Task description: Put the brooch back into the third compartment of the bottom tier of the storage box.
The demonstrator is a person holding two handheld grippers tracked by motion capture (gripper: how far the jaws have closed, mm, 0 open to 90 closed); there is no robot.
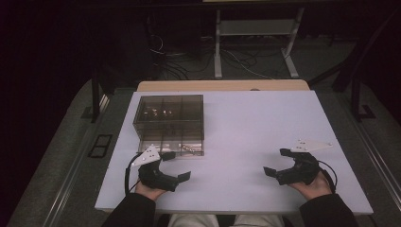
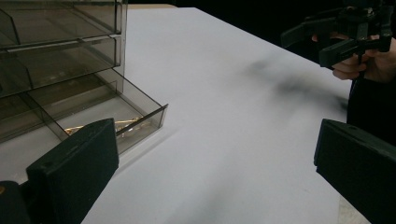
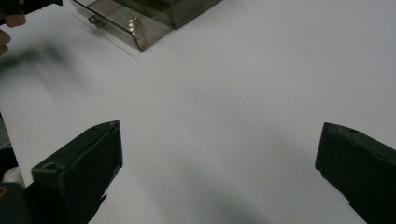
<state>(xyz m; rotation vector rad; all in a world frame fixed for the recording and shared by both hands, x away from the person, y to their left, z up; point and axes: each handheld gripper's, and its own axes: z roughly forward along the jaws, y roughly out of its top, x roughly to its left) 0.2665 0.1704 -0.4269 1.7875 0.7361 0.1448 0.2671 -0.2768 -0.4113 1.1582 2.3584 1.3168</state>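
Note:
A smoky clear plastic drawer cabinet (image 1: 169, 124) stands on the white table (image 1: 246, 132), left of centre. Its bottom drawer (image 2: 126, 122) is pulled out a little and holds small gold-coloured items (image 2: 128, 123). The same drawer (image 3: 126, 25) lies at the top left of the right gripper view. My left gripper (image 1: 176, 165) rests just in front of the cabinet, jaws wide apart with nothing between them. My right gripper (image 1: 278, 161) sits near the front right of the table, also open and holding nothing. In the left gripper view the right gripper (image 2: 337, 37) is held in a hand at the upper right.
The table's wooden far edge (image 1: 222, 85) lies behind the white top. Beyond it the dark floor carries cables (image 1: 189, 61) and a white desk frame (image 1: 255, 42). A black post (image 1: 96, 94) stands off the table's left side.

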